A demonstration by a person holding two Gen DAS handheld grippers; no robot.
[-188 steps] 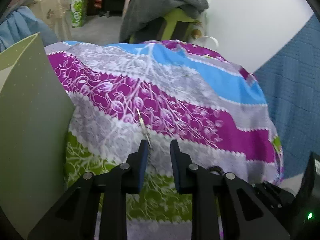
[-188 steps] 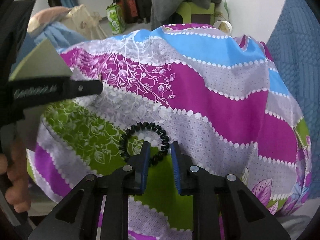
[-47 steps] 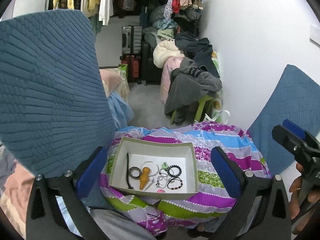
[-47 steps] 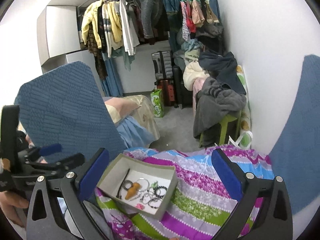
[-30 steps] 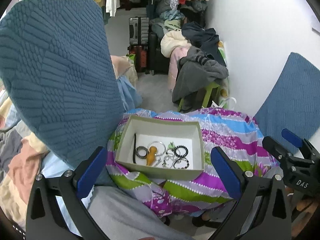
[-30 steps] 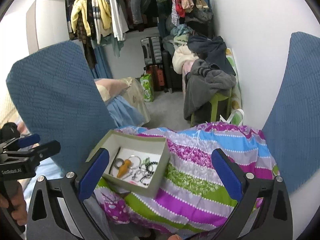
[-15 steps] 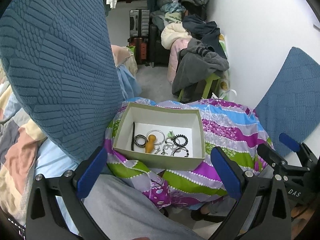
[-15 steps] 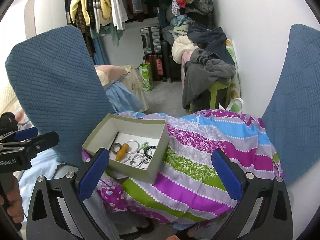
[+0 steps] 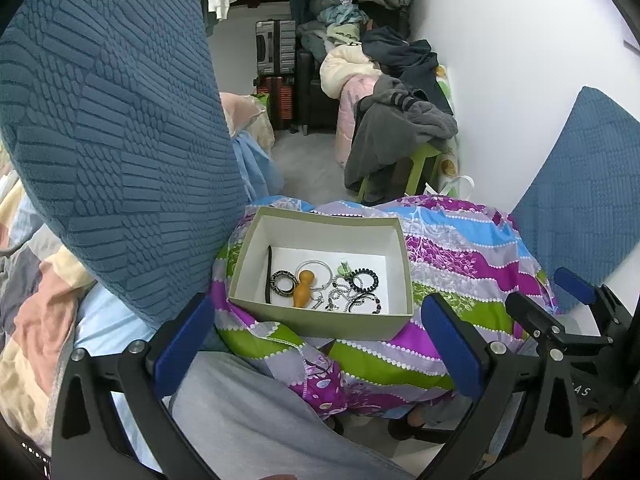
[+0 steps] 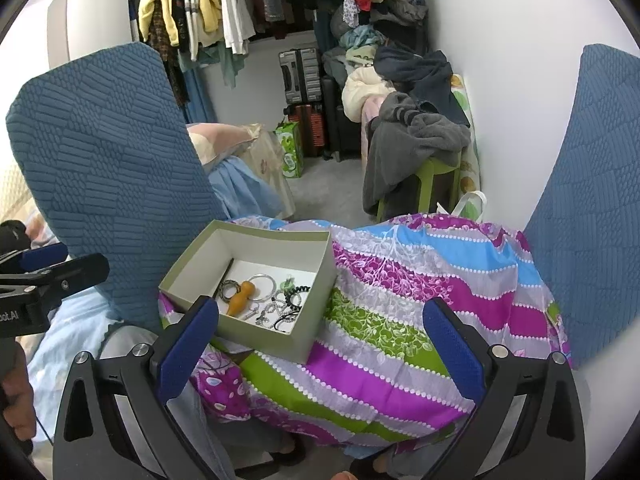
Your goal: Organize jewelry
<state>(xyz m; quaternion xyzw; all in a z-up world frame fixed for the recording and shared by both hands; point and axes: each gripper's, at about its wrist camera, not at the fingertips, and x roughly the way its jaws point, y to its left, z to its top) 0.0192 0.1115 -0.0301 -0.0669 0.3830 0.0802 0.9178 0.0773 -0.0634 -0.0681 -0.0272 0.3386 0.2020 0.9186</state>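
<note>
An open olive-grey cardboard box (image 9: 320,322) (image 10: 316,332) sits on a striped floral cloth (image 9: 460,264) (image 10: 420,300). Inside lie an orange gourd pendant (image 9: 303,288) (image 10: 240,298), a silver bangle (image 9: 316,268), a patterned ring (image 9: 283,282), black coil hair ties (image 9: 364,279), beaded bracelets and a black cord. My left gripper (image 9: 316,348) is wide open and empty, held high and back from the box. My right gripper (image 10: 318,348) is wide open and empty, also well back; it shows at the right edge of the left wrist view (image 9: 560,320).
Blue quilted cushions stand at the left (image 9: 108,128) and right (image 9: 588,192). A green stool draped with grey clothes (image 9: 400,140), suitcases (image 10: 302,76) and hanging clothes fill the back. Grey-trousered legs (image 9: 260,412) lie below the cloth.
Both grippers went from narrow and close over the cloth to wide open and far back. Over the last second both views drifted slightly lower, nearer the box.
</note>
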